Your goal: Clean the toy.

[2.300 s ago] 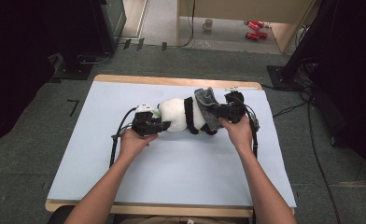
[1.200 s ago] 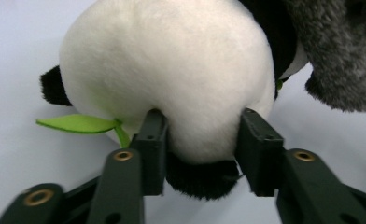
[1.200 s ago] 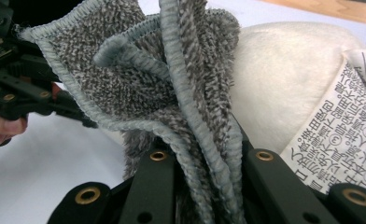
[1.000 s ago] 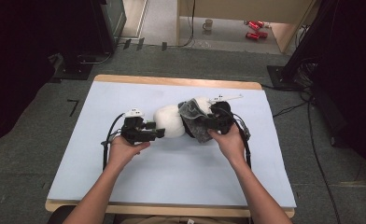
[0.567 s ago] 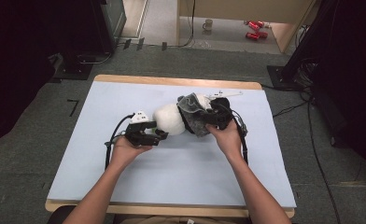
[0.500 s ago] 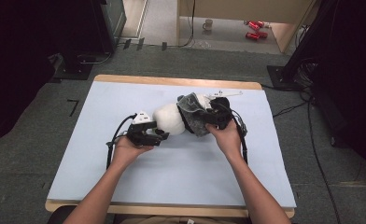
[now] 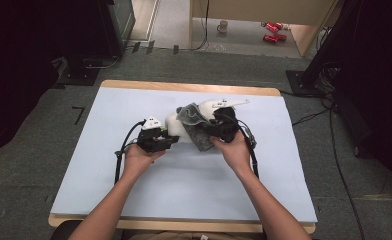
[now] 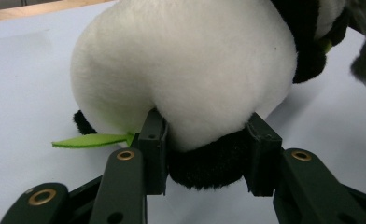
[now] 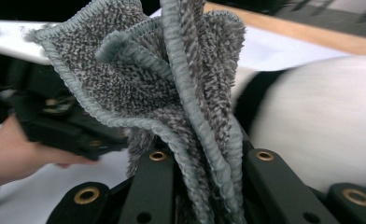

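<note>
1. The left gripper [image 7: 170,140] sits left of the table's middle. Its jaws have just been closing, and in the left gripper view they press into the black and white plush of the panda toy [image 8: 186,79] at its low end, so it grasps the toy. Keep that clamp steady and low so the soft body cannot roll.
2. The panda toy [image 7: 176,126] lies on the blue mat [image 7: 194,185] near the middle, a little toward the far edge. A green felt leaf [image 8: 90,139] sticks out beside the left jaw; keep it from being pinched.
3. The grey cloth [image 7: 196,125] drapes against the toy's right side. Wipe with a broad fold, not the hemmed edge.
4. The right gripper [image 7: 218,131] is clenched on the bunched cloth [image 9: 172,107], which stands up between its jaws in the right gripper view. I judge that short strokes away from the left clamp should serve best, with light pressure so the toy is not dragged out.
</note>
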{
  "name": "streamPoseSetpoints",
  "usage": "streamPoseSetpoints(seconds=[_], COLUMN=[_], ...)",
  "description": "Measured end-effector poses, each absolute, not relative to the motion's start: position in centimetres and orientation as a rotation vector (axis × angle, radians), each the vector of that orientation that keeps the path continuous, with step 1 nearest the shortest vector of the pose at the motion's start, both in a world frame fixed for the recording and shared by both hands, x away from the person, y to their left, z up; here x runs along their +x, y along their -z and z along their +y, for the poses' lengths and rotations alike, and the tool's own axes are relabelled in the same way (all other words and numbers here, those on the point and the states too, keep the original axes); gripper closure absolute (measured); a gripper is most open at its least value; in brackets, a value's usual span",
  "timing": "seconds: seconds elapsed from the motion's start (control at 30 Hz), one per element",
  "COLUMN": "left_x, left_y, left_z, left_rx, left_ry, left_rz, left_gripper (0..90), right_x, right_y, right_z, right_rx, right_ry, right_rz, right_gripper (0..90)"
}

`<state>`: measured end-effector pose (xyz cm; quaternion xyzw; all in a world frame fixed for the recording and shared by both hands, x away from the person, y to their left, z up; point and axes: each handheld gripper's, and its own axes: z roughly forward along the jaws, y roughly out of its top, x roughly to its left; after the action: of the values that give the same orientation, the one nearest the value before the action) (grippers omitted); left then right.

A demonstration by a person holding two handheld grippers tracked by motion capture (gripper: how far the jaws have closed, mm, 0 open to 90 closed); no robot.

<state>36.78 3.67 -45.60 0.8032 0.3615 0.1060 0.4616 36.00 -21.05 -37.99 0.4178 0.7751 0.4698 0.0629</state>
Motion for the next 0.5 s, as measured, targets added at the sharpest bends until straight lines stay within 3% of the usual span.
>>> streamPoseSetpoints(seconds=[0.2,0.5], left_x=[36.5,36.7], left_y=[45.1,45.2], left_z=[3.4,3.4], left_rx=[1.961,1.963], left_ry=[-0.201,-0.186], left_rz=[0.922,0.957], left_gripper=[62.8,64.8], right_x=[35.8,36.5], right_y=[40.1,41.1], right_z=[-18.7,-20.2], right_rx=[1.259,1.235], right_ry=[-1.386,-1.316], right_rz=[2.441,2.408], right_gripper=[79.0,78.9])
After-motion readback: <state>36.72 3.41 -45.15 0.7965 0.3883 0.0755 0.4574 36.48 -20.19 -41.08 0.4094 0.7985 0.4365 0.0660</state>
